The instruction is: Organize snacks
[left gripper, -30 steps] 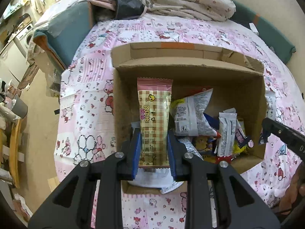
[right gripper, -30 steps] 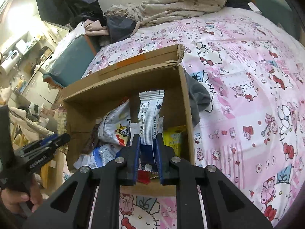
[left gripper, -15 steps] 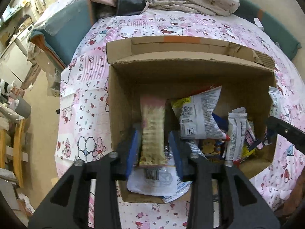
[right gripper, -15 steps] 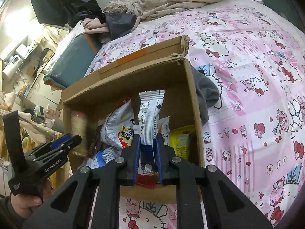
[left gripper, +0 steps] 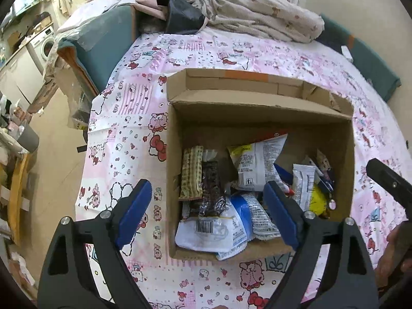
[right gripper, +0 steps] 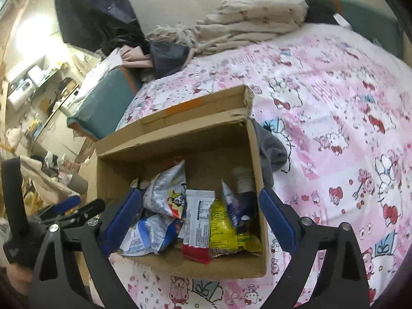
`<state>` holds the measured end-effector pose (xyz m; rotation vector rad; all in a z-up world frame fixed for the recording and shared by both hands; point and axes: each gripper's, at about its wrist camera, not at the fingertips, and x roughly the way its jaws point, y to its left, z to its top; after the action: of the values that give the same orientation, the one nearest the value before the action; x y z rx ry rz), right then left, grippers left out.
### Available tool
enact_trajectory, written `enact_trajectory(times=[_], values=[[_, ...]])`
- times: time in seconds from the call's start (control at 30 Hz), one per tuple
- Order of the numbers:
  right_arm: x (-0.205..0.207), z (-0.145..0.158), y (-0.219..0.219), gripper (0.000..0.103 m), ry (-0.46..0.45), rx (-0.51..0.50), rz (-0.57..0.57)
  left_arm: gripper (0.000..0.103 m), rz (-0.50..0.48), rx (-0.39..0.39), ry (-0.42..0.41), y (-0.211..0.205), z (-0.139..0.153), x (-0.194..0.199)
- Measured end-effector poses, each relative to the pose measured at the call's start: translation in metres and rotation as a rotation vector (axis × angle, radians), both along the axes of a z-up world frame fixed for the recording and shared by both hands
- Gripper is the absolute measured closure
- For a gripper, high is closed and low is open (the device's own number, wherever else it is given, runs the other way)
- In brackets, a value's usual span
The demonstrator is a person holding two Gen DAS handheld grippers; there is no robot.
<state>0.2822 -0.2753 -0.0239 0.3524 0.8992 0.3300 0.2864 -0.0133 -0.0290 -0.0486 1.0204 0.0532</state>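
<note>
Bedspread (right gripper: pixel 334 118) dominates the right view; both jaws released above the box (left gripper: pixel 260 118).

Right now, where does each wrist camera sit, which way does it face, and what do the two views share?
Left wrist: on the left gripper, angled down into the box from its near-left side; open gripper, right gripper at the right edge.
Right wrist: on the right gripper, angled down at the box's right half; open gripper, left gripper at left.
Shared: box, white packet, bedsheet.
</note>
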Motion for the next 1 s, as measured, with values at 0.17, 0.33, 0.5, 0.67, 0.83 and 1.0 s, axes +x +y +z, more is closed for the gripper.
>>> enact_trajectory(times=[0.17, 0.33, 0.5, 0.67, 0.83, 1.0], values=[[-0.02, 0.012, 0.001, 0.008, -0.017, 0.016, 0.006, 0.017, 0.003, 0.001, -0.054, 0.01, 0.013, -0.023], [-0.048, 0.028, 0.006, 0.008, -0.033, 0.063, 0.008, 0.017, -0.018, -0.019, -0.076, 0.018, 0.024, -0.049], [-0.084, 0.047, 0.004, 0.004, -0.062, 0.083, -0.027, 0.017, -0.015, -0.018, -0.166, 0.026, 0.044, -0.087], [-0.118, 0.057, 0.009, 0.003, -0.111, -0.002, -0.048, 0.017, -0.029, -0.042, -0.226, 0.03, 0.054, -0.123], [-0.144, 0.06, 0.022, 0.0, -0.171, -0.102, -0.043, 0.017, -0.025, -0.034, -0.276, 0.032, 0.056, -0.152], [-0.165, 0.05, 0.036, 0.0, -0.237, -0.183, -0.027, 0.017, -0.025, -0.013, -0.32, 0.03, 0.048, -0.169]])
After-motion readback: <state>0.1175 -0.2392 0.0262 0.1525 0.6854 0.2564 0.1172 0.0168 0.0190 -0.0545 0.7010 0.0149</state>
